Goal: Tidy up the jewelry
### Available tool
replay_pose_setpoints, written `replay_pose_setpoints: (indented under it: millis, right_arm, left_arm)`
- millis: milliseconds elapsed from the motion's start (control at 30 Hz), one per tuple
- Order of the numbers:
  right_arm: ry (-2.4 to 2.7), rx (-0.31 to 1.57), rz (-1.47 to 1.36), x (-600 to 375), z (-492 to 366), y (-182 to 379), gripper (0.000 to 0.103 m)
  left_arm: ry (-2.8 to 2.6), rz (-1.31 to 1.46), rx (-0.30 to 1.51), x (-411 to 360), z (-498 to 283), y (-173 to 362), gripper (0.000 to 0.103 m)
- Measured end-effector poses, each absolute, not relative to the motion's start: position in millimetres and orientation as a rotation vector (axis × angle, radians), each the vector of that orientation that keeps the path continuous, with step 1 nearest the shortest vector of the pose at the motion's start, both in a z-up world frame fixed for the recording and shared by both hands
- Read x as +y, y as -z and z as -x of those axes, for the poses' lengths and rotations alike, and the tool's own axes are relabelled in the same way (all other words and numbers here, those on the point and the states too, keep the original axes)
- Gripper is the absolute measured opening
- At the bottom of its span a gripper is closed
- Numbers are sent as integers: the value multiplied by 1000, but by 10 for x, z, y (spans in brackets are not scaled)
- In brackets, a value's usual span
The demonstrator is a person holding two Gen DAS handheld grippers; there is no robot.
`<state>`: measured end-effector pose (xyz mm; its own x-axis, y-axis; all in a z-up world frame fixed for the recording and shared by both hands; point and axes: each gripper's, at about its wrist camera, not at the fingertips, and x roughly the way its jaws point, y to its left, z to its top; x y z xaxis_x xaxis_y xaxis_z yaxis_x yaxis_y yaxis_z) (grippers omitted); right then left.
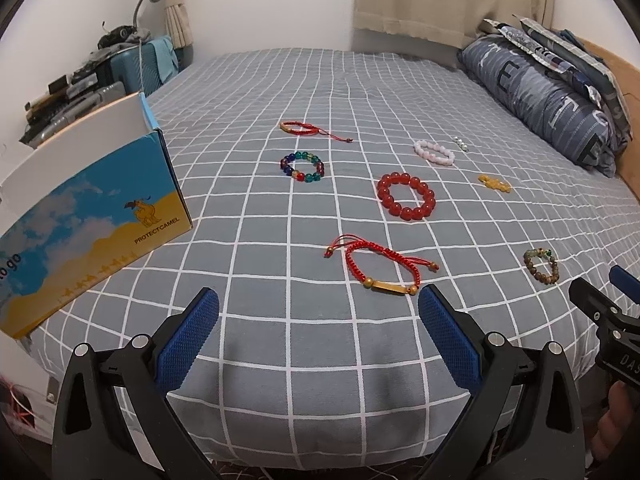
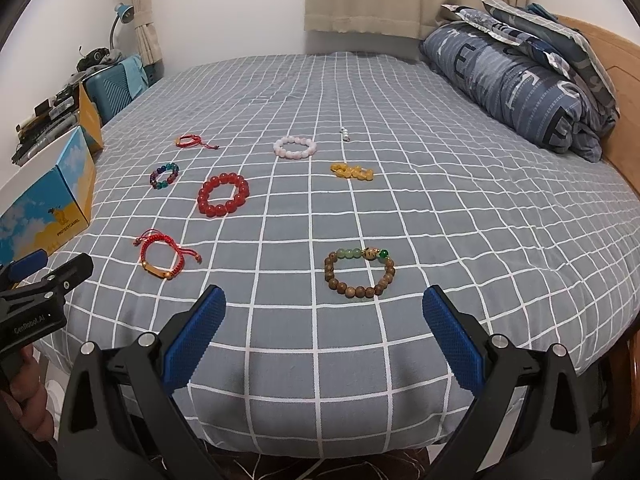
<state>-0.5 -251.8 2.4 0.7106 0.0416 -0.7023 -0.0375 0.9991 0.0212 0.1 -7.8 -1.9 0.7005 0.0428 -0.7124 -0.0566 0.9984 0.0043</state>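
Several bracelets lie on the checked bed. My left gripper is open and empty, just short of a red cord bracelet with a gold bar. Beyond it lie a big red bead bracelet, a multicolour bead bracelet, a second red cord bracelet, a pink bead bracelet and a yellow one. My right gripper is open and empty, just short of a brown wooden bead bracelet. An open blue and yellow box stands at the bed's left edge.
A rolled blue duvet and pillows lie at the right by the wooden headboard. A small silver trinket lies near the pink bracelet. A teal suitcase and clutter stand left of the bed.
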Motion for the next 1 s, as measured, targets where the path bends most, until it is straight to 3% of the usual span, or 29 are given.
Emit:
replay_pose_setpoints:
  millis: [1000]
  right_arm:
    - [-59,809,13,-2493,-30,42,95]
  left_arm:
    - [-71,2,819,-157,-52,75,97]
